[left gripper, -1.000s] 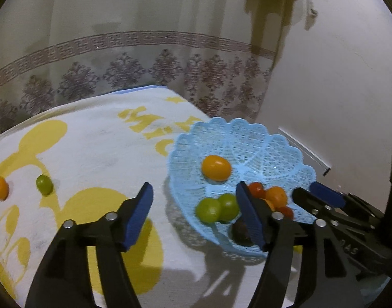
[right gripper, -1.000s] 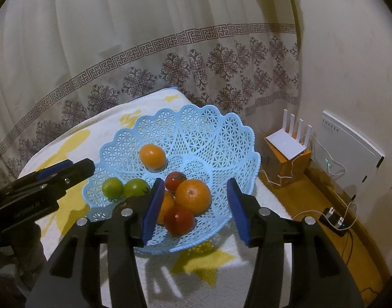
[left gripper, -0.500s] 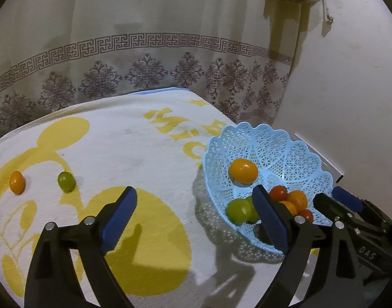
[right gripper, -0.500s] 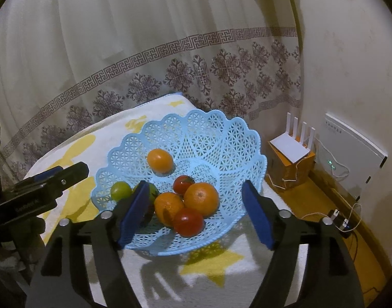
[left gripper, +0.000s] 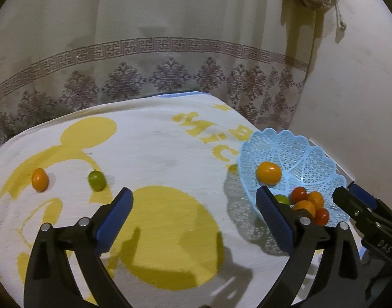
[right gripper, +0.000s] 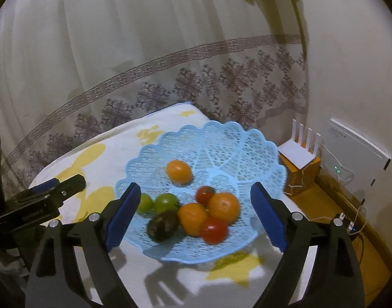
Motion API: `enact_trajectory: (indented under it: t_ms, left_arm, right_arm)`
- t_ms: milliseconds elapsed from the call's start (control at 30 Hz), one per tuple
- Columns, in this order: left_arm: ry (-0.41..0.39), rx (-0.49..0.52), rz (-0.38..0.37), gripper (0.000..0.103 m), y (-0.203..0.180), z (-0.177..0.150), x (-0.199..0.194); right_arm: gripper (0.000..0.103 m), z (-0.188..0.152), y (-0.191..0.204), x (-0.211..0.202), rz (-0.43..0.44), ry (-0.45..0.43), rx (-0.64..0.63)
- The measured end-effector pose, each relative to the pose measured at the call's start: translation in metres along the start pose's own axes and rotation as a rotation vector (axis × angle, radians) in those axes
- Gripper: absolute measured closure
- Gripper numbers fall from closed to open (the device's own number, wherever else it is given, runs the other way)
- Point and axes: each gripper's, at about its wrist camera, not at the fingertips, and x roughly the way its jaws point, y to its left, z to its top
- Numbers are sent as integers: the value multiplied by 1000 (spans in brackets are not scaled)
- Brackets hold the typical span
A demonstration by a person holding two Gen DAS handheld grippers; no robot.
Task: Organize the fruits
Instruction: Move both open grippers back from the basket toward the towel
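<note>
A light blue lattice basket [left gripper: 298,154] [right gripper: 221,141] sits at the right end of the towel. In it lie oranges [right gripper: 224,206], red tomatoes [right gripper: 214,231], two green fruits [right gripper: 166,202] and a dark fruit [right gripper: 162,224]. A small orange fruit [left gripper: 39,179] and a green fruit [left gripper: 96,180] lie loose on the towel at the left. My left gripper [left gripper: 193,197] hovers over the towel left of the basket, jaws opening, nothing between them. My right gripper [right gripper: 196,192] hangs in front of the basket, jaws opening, no pad touching any fruit.
A white towel with yellow print [left gripper: 157,154] covers the surface. A patterned curtain [left gripper: 170,77] hangs behind it. Right of the basket, down on the floor, are a white router on an orange box [right gripper: 298,159], a white wall unit [right gripper: 355,154] and cables [right gripper: 350,223].
Both grippers' jaws have spread wider. The left gripper has drawn away leftward, so the basket now sits at the right of its view. The dark fruit now lies uncovered in the basket.
</note>
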Motion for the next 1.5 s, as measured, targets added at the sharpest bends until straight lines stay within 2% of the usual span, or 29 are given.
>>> enact_trajectory:
  t_ms: [467, 633, 800, 1067, 1500]
  left_arm:
    - [-14, -57, 57, 5, 45, -5, -16]
    - [-20, -75, 92, 5, 59, -7, -20]
    - [6, -99, 140, 5, 74, -11, -16]
    - [33, -171, 110, 5, 104, -19, -11]
    - [50, -206, 252, 5, 169, -20, 1]
  right_arm:
    - [3, 2, 56, 11, 69, 8, -77]
    - [3, 0, 74, 17, 80, 7, -110]
    - [3, -7, 89, 25, 95, 21, -142]
    - [3, -21, 120, 33, 133, 28, -242]
    - [3, -26, 156, 59, 195, 78, -301]
